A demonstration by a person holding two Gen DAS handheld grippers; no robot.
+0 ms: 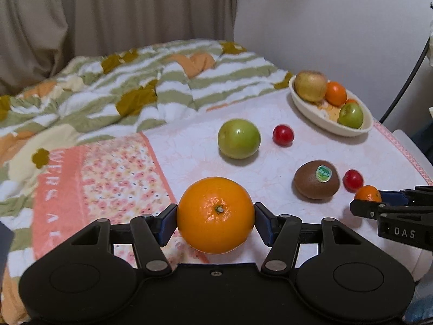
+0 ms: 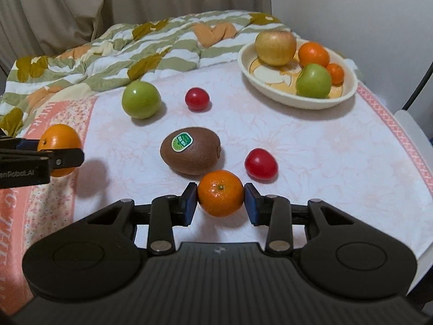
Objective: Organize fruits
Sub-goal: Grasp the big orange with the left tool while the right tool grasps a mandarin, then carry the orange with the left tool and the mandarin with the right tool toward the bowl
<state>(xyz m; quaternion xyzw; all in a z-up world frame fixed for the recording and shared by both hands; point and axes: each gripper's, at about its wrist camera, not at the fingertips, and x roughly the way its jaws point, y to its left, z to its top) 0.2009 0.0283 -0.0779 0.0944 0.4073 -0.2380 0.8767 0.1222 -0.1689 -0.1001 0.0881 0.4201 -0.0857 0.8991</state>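
Observation:
My left gripper [image 1: 215,218] is shut on a large orange [image 1: 215,211], its blue pads pressing both sides, with the stem end facing the camera. In the right wrist view my right gripper [image 2: 220,203] is shut on a small mandarin [image 2: 220,192], just in front of a brown kiwi [image 2: 190,150] with a green sticker. A green apple [image 2: 141,103] and two red cherry tomatoes [image 2: 197,98] [image 2: 261,163] lie loose on the cloth. A cream oval bowl [image 2: 311,103] at the back right holds a yellow apple [image 2: 275,44], an orange, a green apple and a small mandarin.
The fruit lies on a white and pink floral cloth [image 2: 297,146] over a table. A striped green and orange quilt [image 1: 121,86] is bunched at the back left, with a beige curtain behind. A dark cable [image 1: 406,81] hangs by the wall at the right edge.

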